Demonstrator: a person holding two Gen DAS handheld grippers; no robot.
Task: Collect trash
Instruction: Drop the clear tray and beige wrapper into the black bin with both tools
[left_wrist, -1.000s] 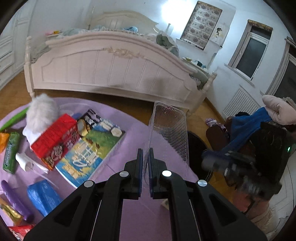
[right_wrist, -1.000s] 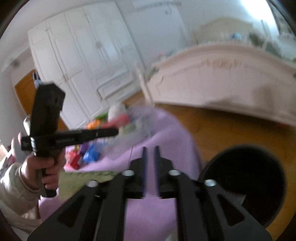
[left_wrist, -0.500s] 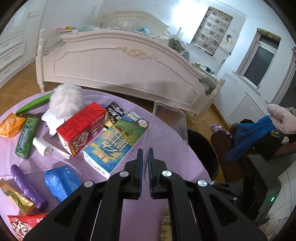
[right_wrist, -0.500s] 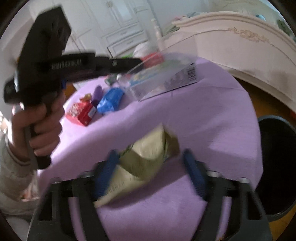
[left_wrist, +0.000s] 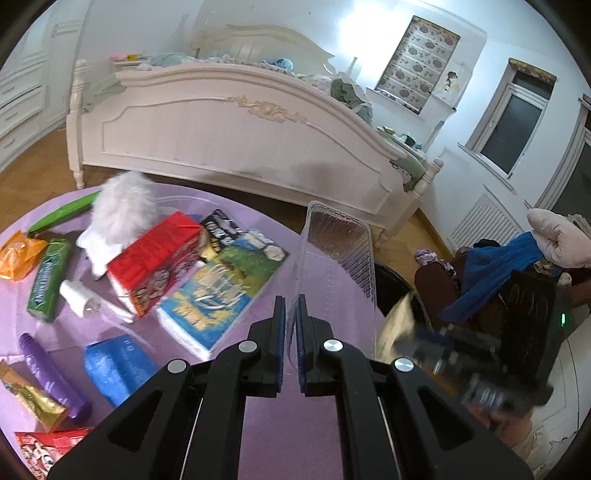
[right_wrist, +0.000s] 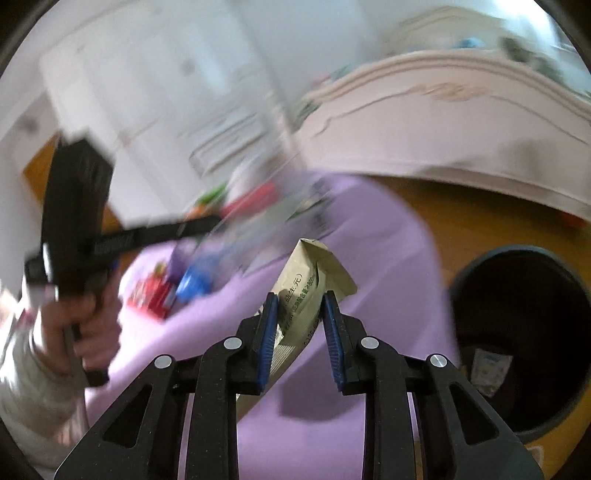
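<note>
My left gripper (left_wrist: 291, 321) is shut on the edge of a clear plastic tray (left_wrist: 340, 251), which stands upright above the purple table (left_wrist: 295, 435). In the right wrist view my right gripper (right_wrist: 300, 325) has a crumpled beige carton (right_wrist: 306, 288) between its blue pads; the jaws are closing and both pads touch it. The carton hangs clear of the cloth, just left of the black bin (right_wrist: 517, 332). In the left wrist view the same carton (left_wrist: 397, 325) shows blurred beside the bin (left_wrist: 391, 284).
Litter covers the left of the table: a red carton (left_wrist: 155, 258), a blue-green box (left_wrist: 221, 291), a white fluffy thing (left_wrist: 122, 206), a green gum pack (left_wrist: 48, 280), a purple tube (left_wrist: 51, 373) and a blue packet (left_wrist: 114, 365). A white bed (left_wrist: 240, 140) stands behind. The bin holds some paper (right_wrist: 491, 365).
The right gripper's jaws, wide around the beige carton lying on the cloth, have narrowed onto it, and the carton now stands up off the table. The left gripper still holds the tray.
</note>
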